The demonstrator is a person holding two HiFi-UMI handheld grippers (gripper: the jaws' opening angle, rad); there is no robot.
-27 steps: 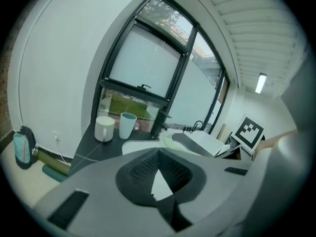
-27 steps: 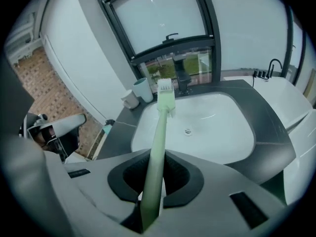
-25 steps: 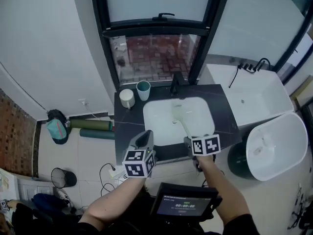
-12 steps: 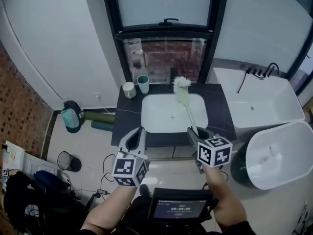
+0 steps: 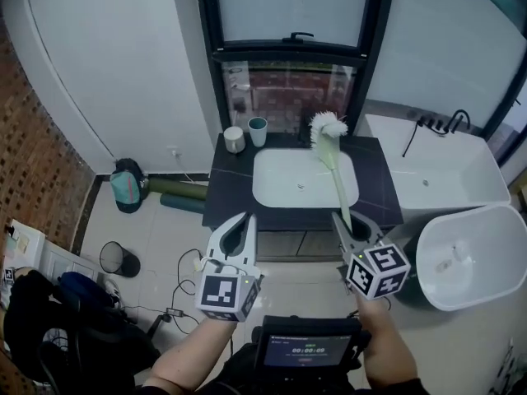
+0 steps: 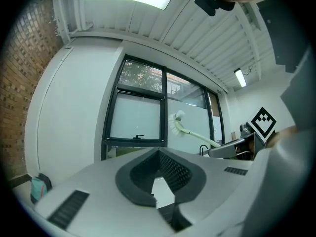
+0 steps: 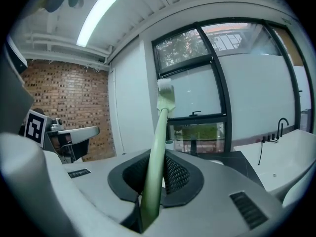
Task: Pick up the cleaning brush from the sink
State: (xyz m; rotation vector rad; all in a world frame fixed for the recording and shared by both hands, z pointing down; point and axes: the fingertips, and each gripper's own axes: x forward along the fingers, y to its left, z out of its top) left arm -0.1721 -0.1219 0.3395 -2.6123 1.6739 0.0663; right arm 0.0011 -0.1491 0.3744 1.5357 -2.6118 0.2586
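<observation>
- cleaning brush: pinched at handle end by right gripper, held in air over the sink; long axis runs fwd and up, bristles far from jaws.
- left gripper: jaws together, empty, beside the right one.

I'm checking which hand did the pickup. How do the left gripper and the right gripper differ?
The right gripper clamps its jaws on the cleaning brush by its pale green handle; the left gripper has its jaws together on nothing. The right gripper's marker cube looks rolled askew; the left gripper's sits squarer. Both are held in front of the sink, facing the window.
</observation>
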